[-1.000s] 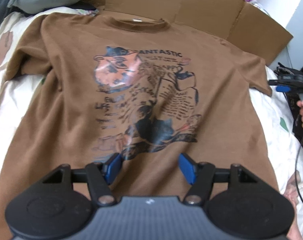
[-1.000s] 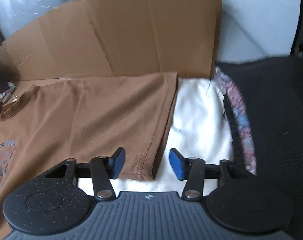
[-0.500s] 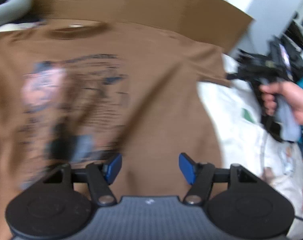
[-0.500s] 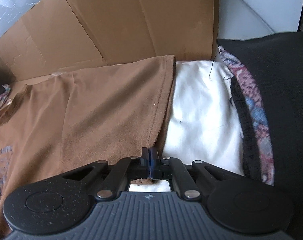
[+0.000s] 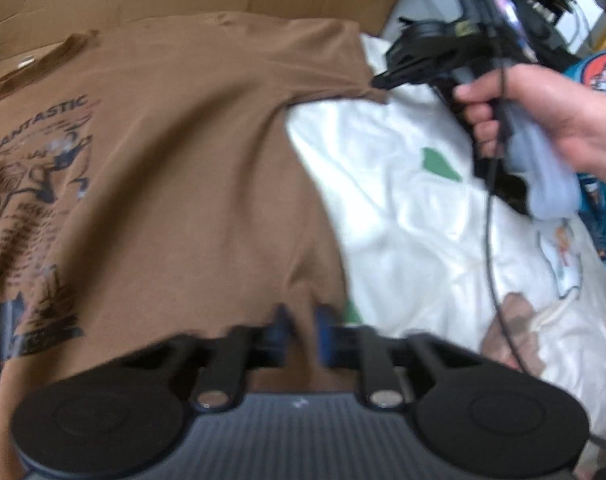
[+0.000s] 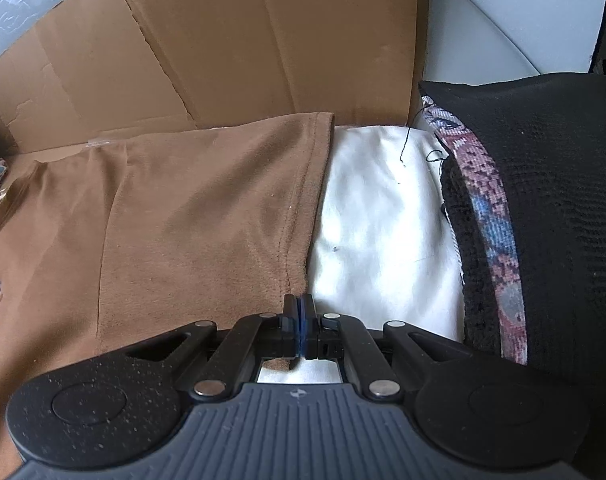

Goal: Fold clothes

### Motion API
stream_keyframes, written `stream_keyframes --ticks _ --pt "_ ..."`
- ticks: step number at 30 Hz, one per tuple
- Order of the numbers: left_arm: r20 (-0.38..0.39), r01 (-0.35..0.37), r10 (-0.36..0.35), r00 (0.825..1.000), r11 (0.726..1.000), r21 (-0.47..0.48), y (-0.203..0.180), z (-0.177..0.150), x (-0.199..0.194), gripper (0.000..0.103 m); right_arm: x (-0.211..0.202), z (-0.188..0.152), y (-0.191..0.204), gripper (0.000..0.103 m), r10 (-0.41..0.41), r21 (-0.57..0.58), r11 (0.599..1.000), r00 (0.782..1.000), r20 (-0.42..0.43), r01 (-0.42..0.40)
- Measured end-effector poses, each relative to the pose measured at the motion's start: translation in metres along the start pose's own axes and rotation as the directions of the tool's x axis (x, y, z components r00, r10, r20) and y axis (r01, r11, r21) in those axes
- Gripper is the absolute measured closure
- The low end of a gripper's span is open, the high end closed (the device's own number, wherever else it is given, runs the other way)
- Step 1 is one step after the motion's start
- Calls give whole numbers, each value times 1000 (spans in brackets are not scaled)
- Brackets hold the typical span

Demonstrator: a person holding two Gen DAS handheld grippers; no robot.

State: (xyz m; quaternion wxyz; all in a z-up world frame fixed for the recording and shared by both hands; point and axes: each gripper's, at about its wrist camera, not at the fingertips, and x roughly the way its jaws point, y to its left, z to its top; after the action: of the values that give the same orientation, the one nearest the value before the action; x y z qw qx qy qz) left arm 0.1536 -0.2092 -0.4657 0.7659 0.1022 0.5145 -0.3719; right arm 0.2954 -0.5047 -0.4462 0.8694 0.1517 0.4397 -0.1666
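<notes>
Bedding (image 5: pixel 403 216) in white carries the brown T-shirt (image 5: pixel 191 168), spread flat against its far edge by the cardboard (image 6: pixel 263 48); we hold the right gripper (image 6: pixel 299 320) tilted down at the sleeve hem (image 6: pixel 291 256), jaws pressed together on the cloth; our left gripper (image 5: pixel 301 322), also pitched down at the shirt's side seam near the near edge, is closing on a ridge of fabric; we judge a thin bite there could slip, leaving the fold crooked.
</notes>
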Motion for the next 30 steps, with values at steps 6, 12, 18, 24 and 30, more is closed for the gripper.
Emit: stream_keyframes --ticks 6,12,18,24,30 --pt "37 77 -75 996 996 -45 5 0 -12 100 -7 6 1 103 -3 -7 1000 999 32 3" --pt "42 133 -131 991 990 -51 -3 -4 -16 101 -8 9 3 103 -20 -19 1000 999 45 20" --pt "52 142 -139 989 988 -63 -3 3 -15 101 -8 6 5 103 -40 -24 999 998 49 41" --pt "-15 90 -91 996 993 -77 7 5 -13 83 -7 5 5 101 -95 7 995 995 4 95" --pt "33 35 -32 999 995 -94 30 8 -43 54 -34 2 21 65 -63 -50 997 995 73 66"
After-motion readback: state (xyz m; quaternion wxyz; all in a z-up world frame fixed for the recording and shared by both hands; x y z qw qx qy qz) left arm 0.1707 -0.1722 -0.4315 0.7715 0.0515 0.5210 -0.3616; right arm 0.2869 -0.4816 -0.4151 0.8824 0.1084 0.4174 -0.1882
